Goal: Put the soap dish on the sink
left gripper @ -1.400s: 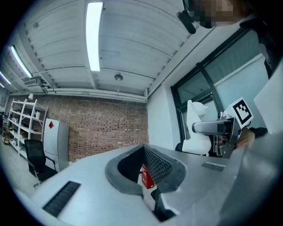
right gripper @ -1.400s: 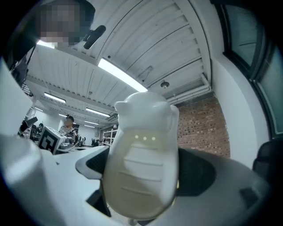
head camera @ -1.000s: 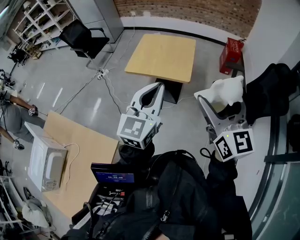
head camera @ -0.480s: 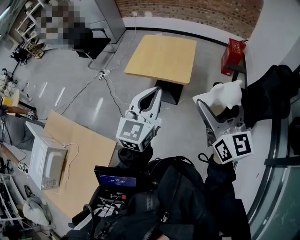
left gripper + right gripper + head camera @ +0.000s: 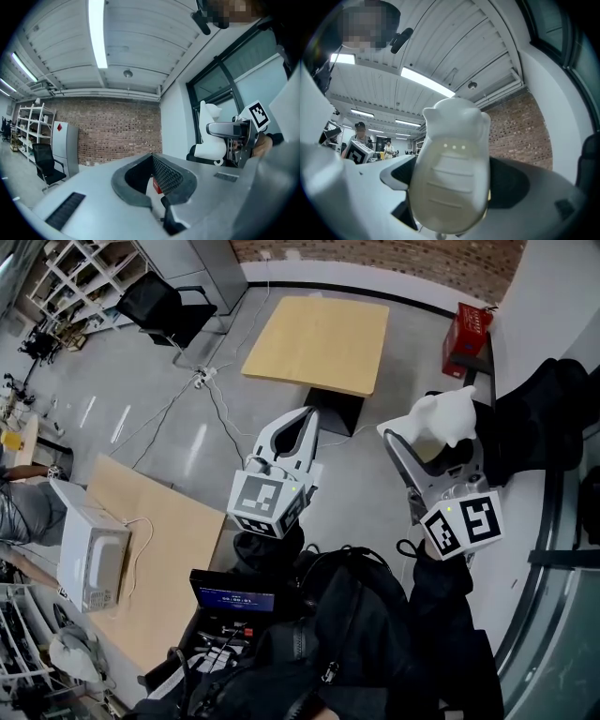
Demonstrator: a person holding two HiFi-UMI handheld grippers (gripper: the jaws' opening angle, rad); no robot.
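The soap dish (image 5: 435,421) is white, oval and ribbed, with small ears at one end. My right gripper (image 5: 429,435) is shut on it and holds it up in the air at the right of the head view. In the right gripper view the soap dish (image 5: 451,168) fills the middle and hides the fingertips. My left gripper (image 5: 310,416) hangs to the left of it, shut with nothing between its jaws; its dark pads (image 5: 165,174) meet at the tip. The left gripper view also catches the soap dish (image 5: 207,137) off to the right. No sink shows in any view.
Far below are a square wooden table (image 5: 319,341), a red box (image 5: 466,337), a black chair (image 5: 165,309), floor cables (image 5: 201,382), and a microwave (image 5: 94,561) on a wooden bench (image 5: 167,538). Black clothing (image 5: 548,418) lies to the right, by a window.
Both grippers have drifted slightly left and up in the head view. The right gripper still holds the soap dish; the left stays shut.
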